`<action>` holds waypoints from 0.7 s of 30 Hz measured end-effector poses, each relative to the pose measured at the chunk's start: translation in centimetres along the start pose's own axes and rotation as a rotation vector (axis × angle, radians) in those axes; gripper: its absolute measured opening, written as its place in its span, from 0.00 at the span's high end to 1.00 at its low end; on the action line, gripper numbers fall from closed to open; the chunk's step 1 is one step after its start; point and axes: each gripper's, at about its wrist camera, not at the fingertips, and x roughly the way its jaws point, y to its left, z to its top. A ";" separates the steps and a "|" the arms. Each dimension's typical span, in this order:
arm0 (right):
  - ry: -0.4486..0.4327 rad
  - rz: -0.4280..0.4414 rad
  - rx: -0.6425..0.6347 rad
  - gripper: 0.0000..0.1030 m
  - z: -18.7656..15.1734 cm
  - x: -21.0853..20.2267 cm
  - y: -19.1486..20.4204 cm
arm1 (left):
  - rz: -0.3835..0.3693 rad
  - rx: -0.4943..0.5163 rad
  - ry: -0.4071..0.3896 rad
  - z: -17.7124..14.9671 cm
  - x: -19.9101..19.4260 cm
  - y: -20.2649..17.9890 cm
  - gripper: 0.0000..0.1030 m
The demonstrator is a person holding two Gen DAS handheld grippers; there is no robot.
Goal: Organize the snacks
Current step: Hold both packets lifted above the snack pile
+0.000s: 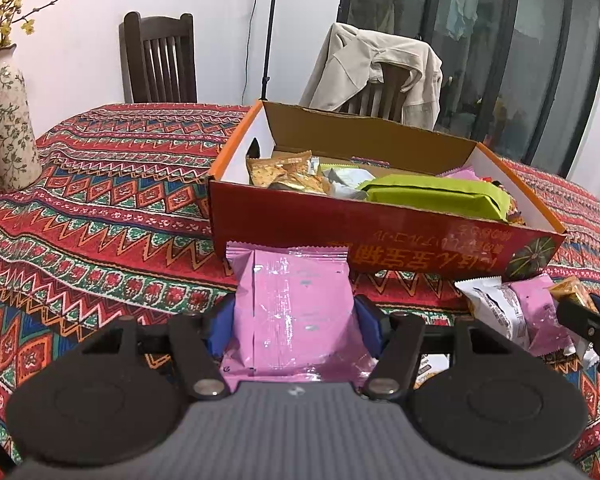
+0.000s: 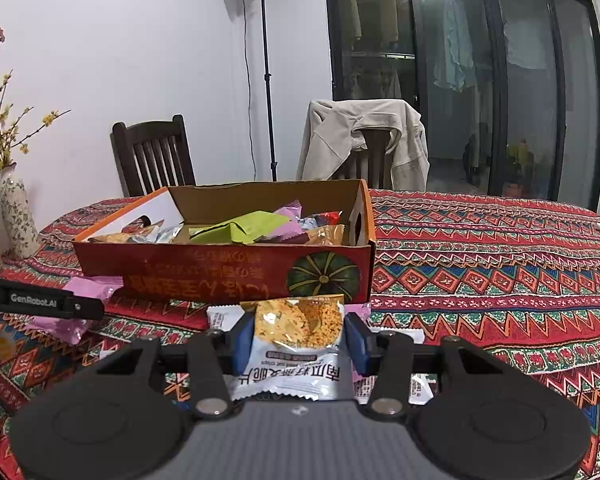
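A red cardboard box [image 1: 380,236] with an orange rim stands open on the patterned tablecloth, holding several snack packets, among them a green one [image 1: 436,196]. My left gripper [image 1: 294,320] is shut on a pink snack packet [image 1: 296,304], just in front of the box's near wall. My right gripper [image 2: 298,338] is shut on a white and yellow cracker packet [image 2: 296,344], in front of the box [image 2: 228,268]. The left gripper's finger [image 2: 44,304] and its pink packet [image 2: 88,292] show at the left of the right wrist view.
Loose packets lie on the cloth right of the left gripper: a white one [image 1: 496,304] and a pink one [image 1: 540,312]. A floral vase [image 1: 10,120] stands far left. Two wooden chairs [image 2: 152,156], one with a beige jacket [image 2: 360,140], stand behind the table.
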 end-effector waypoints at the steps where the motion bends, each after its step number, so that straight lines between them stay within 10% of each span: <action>1: 0.000 -0.002 0.000 0.55 0.0 0.0 0.0 | -0.002 -0.004 -0.002 0.0 -0.1 0.1 0.39; 21: -0.007 -0.036 -0.007 0.55 -0.1 0.4 0.3 | -0.029 -0.042 -0.019 -0.4 -1.0 1.1 0.39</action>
